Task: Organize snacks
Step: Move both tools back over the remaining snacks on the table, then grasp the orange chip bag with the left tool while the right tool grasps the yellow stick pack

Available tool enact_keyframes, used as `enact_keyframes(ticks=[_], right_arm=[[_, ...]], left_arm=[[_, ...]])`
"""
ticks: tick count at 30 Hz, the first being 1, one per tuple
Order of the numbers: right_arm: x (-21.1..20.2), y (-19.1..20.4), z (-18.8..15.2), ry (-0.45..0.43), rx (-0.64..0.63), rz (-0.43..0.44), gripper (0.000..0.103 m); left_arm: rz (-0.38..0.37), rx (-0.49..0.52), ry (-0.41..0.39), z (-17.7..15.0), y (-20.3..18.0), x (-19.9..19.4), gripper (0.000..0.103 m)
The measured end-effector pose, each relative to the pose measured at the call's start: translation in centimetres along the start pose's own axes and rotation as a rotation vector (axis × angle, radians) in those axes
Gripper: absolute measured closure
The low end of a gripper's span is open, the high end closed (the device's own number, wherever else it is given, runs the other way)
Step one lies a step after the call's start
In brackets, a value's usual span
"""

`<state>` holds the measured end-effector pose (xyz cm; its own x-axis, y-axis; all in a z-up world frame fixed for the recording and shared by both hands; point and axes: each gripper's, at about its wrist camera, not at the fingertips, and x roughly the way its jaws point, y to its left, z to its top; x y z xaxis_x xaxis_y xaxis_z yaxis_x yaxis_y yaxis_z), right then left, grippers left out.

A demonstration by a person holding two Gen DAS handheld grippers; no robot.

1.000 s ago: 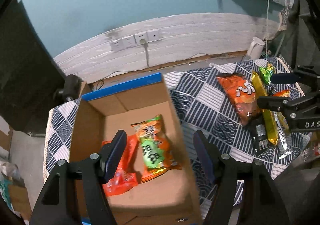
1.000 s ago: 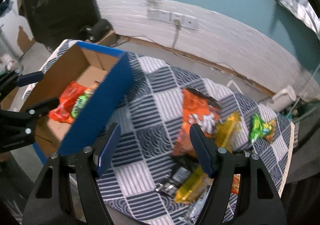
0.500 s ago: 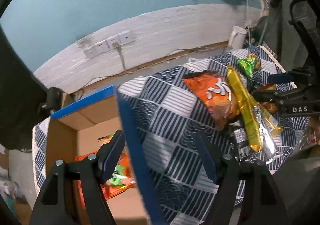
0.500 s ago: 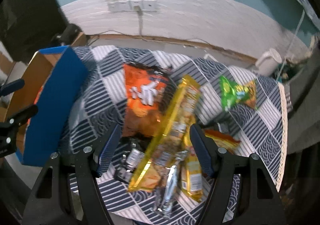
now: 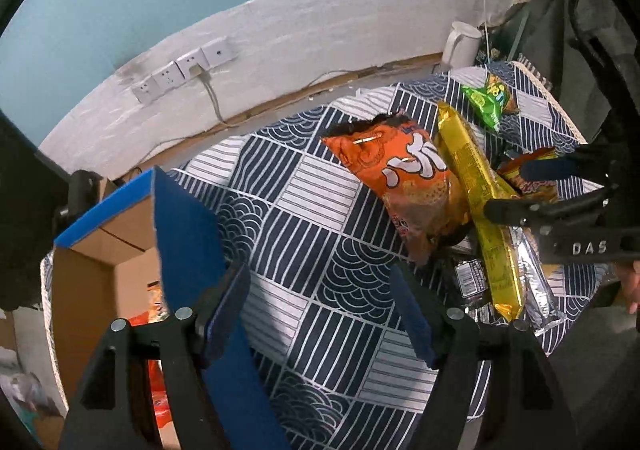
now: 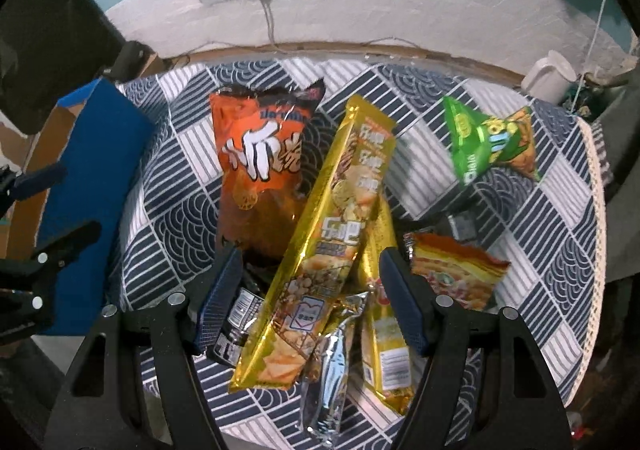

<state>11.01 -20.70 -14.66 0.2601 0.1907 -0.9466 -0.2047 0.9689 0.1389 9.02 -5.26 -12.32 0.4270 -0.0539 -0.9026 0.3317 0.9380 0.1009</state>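
The cardboard box [image 5: 104, 250] sits open just left of the left tongs [image 5: 320, 314], likely so snacks can drop straight in; a few packets already lie inside. These tongs stand wide, having just opened a little, over bare cloth [image 5: 312, 242] with nothing between them. Further right, the right tongs [image 6: 310, 302] hang half open and empty above the loose pile, straddling the gold packet [image 6: 332, 234], probably the next pick.

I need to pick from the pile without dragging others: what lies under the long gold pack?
Under the gold pack: the orange bag's edge, a second gold pack, a silver wrapper, a dark packet. Anything deeper is covered.
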Motion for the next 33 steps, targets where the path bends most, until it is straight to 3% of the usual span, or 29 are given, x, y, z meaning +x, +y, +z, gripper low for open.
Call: enact_keyframes(ticks=[7, 10, 13, 20, 33], right_arm=[[2.7, 0.0, 0.0, 0.057, -0.011, -0.011, 0.032], [3.8, 0.0, 0.0, 0.077, -0.008, -0.017, 0.043], [4.1, 0.3, -0.2, 0.067, -0.027, -0.033, 0.045], [4.2, 0.8, -0.5, 0.064, -0.054, -0.046, 0.064], [0.0, -0.7, 0.1, -0.021, -0.040, -0.050, 0.073]], left_arm=[[-0.014, 0.002, 0.044, 0.1, -0.3, 2.1, 0.029], [-0.015, 0.003, 0.063, 0.1, -0.6, 2.8, 0.029], [-0.021, 0.009, 0.076, 0.1, -0.9, 3.2, 0.029], [-0.025, 0.034, 0.074, 0.5, -1.6, 3.2, 0.029], [-0.056, -0.020, 0.072, 1.8, -1.9, 3.2, 0.024]])
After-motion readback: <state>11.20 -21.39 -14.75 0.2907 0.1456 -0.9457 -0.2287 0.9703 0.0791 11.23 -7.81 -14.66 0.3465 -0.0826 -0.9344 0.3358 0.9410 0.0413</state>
